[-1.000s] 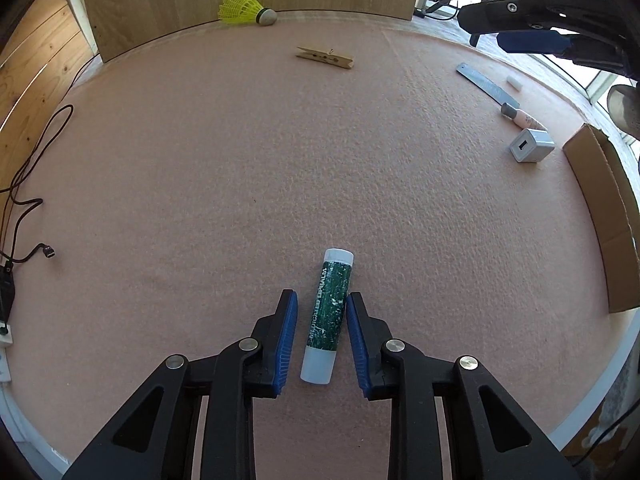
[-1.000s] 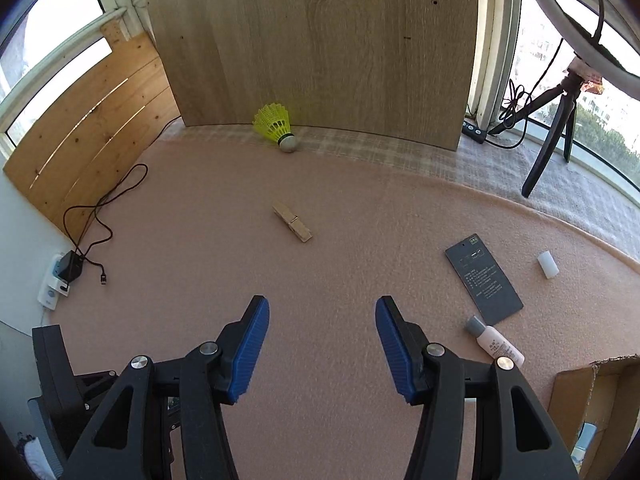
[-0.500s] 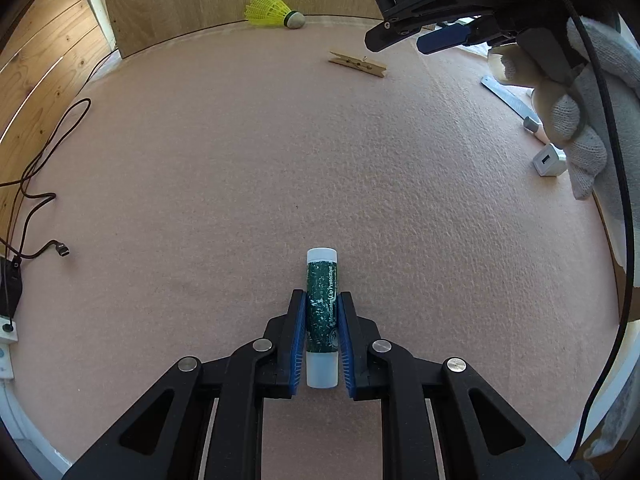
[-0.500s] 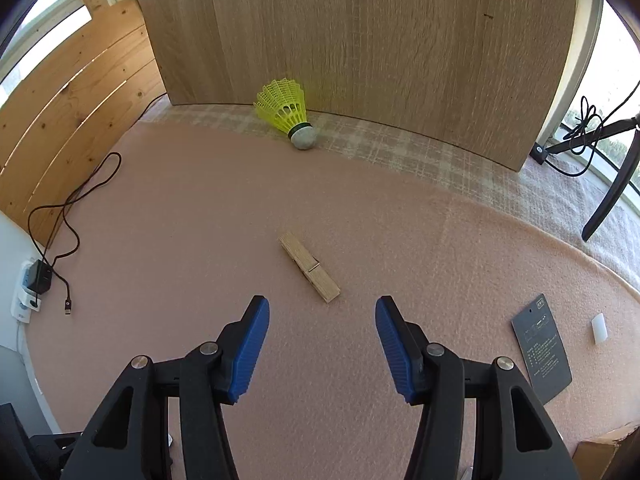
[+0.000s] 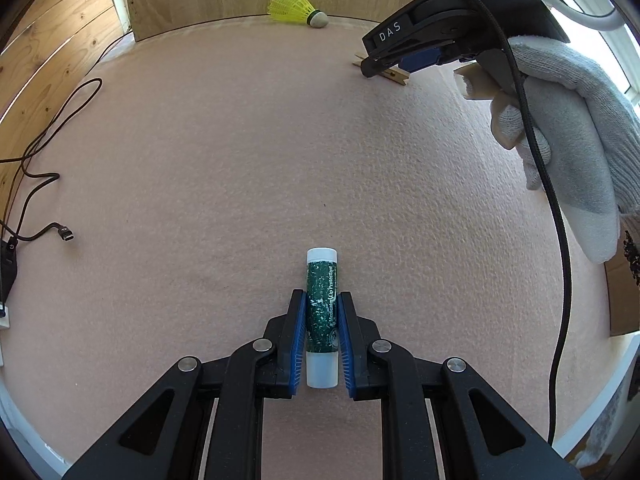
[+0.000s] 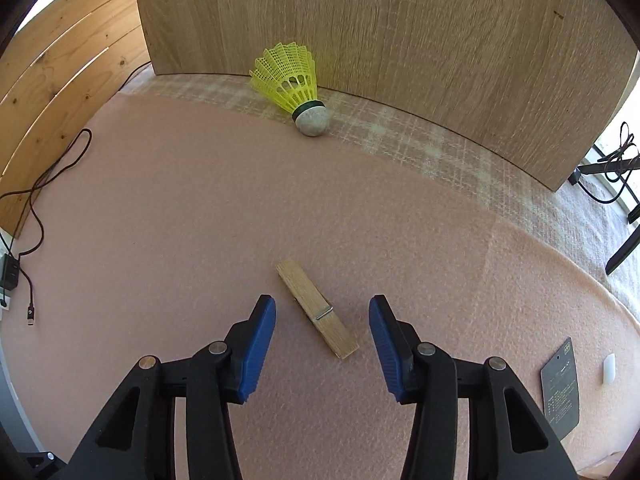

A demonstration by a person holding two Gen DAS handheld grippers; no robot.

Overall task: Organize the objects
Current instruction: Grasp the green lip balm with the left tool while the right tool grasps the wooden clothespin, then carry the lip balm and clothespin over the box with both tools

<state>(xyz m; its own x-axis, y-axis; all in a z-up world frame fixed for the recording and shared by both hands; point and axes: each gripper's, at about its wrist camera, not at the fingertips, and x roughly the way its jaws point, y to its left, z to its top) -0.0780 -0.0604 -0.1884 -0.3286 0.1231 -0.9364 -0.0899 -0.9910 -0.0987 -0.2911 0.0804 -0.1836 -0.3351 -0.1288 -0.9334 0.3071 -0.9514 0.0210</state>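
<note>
My left gripper [image 5: 322, 300] is shut on a green lip balm stick [image 5: 321, 316] with white ends, held just above the pink mat. My right gripper [image 6: 322, 308] is open, with a wooden clothespin [image 6: 316, 312] lying on the mat between its blue fingers. In the left wrist view the right gripper [image 5: 394, 66] hovers over the clothespin [image 5: 394, 76] at the far right, held by a gloved hand [image 5: 568, 128]. A yellow shuttlecock [image 6: 294, 84] lies by the wooden back panel, also in the left wrist view [image 5: 298, 6].
A black USB cable [image 5: 60, 234] lies at the left edge of the mat. A dark card [image 6: 560, 392] and a small white piece [image 6: 609, 374] lie at the right. A cardboard box [image 5: 622, 296] stands at the far right. A tripod leg [image 6: 624, 244] stands beyond the mat.
My left gripper closed on the lip balm and lifted it slightly. My right gripper moved forward and down until the clothespin lay between its open fingers.
</note>
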